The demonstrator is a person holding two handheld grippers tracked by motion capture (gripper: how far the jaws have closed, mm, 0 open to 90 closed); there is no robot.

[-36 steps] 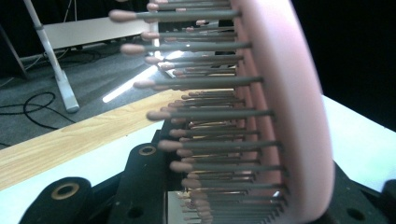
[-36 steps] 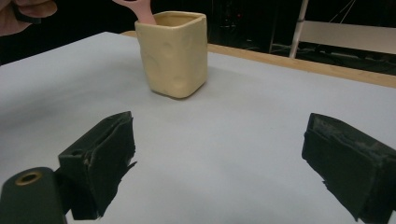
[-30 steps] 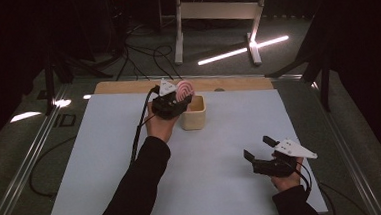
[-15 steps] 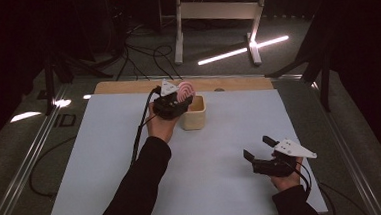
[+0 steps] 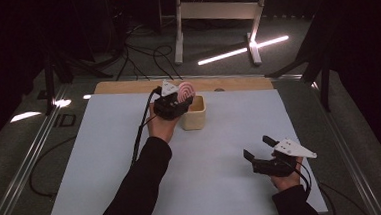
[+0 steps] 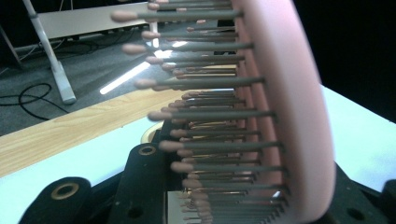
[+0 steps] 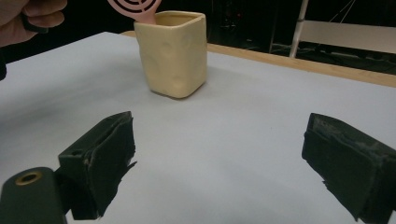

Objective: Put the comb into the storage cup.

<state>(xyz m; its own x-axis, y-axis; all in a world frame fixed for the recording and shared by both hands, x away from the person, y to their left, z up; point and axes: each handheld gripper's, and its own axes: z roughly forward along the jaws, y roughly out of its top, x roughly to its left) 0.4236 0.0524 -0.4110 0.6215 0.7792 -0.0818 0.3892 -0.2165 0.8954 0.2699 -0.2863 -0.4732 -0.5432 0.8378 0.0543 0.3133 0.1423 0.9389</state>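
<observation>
High view: pink brush (image 5: pixel 186 90) clenched in left claw (image 5: pixel 180 102) above cream cup (image 5: pixel 194 113); right claw (image 5: pixel 259 148) wide, empty.

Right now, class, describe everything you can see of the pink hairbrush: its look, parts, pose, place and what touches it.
The pink hairbrush looks like smooth plastic. Its rounded head carries rows of thin grey bristles with pink ball tips, and concentric curved slots mark its back. The left gripper is shut on it, holding it on edge above the rim of the cream square cup at the far side of the white table. In the right gripper view its lower part dips behind the cup's rim; whether it touches the cup cannot be told.
</observation>
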